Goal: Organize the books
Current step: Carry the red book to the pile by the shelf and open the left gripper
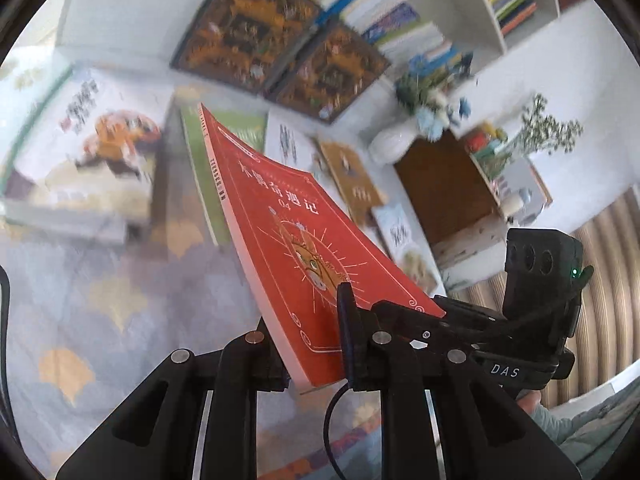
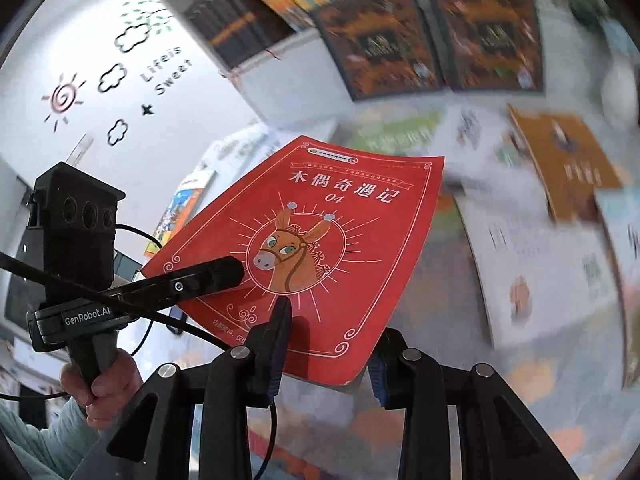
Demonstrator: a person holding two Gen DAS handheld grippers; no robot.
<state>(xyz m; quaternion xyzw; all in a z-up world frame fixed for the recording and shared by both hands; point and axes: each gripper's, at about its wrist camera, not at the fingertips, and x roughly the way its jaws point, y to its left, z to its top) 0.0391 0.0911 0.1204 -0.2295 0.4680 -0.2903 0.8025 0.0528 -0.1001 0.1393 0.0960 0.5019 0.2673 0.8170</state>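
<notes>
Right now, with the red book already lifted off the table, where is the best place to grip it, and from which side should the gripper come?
Probably the red book along its bottom edge, coming from below the cover: it is thin and bends, so both the left gripper and right gripper already clamp that lower part, one near each corner.

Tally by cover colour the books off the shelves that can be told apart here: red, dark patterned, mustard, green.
Red book: 1
Dark patterned books: 2
Mustard book: 1
Green book: 1
Total: 5
The white-covered books lying about are too blurred to count.
</notes>
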